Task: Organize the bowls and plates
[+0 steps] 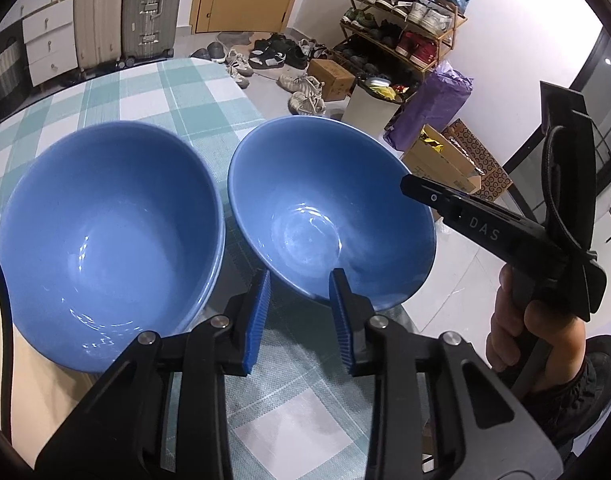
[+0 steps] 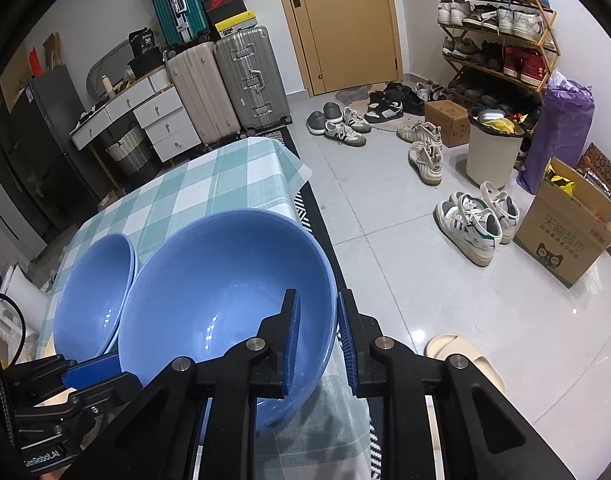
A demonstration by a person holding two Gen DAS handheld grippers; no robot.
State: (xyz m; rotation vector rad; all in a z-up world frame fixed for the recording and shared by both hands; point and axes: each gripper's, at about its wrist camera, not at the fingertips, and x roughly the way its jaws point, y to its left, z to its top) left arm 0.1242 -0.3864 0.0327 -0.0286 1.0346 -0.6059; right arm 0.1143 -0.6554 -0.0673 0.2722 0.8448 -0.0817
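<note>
the right gripper point(image 2: 317, 336) is seen nearest in the right wrist view, its blue pads straddling the near right rim of a blue bowl point(image 2: 225, 292), one pad inside and one outside. a narrow gap shows between the outer pad and the wall, so a firm clamp cannot be confirmed. in the left wrist view the same gripper point(image 1: 409, 186) is seen side on at the right, held in a hand point(image 1: 537, 336), and its fingertips are hidden behind the bowl's rim.

the left gripper point(image 1: 299, 300) is held with its fingers spread, and nothing is clamped between them. its right pad lies against the near rim of the blue bowl point(image 1: 329, 216), while the left pad is over bare cloth. in the right wrist view this gripper point(image 2: 91, 368) is noted at the lower left, just beside the bowl.

the blue bowl is found at the near right corner of the checked tablecloth point(image 1: 145, 96), its rim overhanging the table edge. just to its left a bowl stack point(image 1: 109, 232) is noted, with a second rim visible under the top one; in the right wrist view the stack point(image 2: 93, 300) lies behind and to the left.

farther off, on the floor, a cardboard box point(image 2: 569, 236), loose shoes point(image 2: 425, 156), a white bin point(image 2: 493, 152), a shoe rack point(image 2: 501, 28), suitcases point(image 2: 225, 92) and a door point(image 2: 345, 24) are recorded.
</note>
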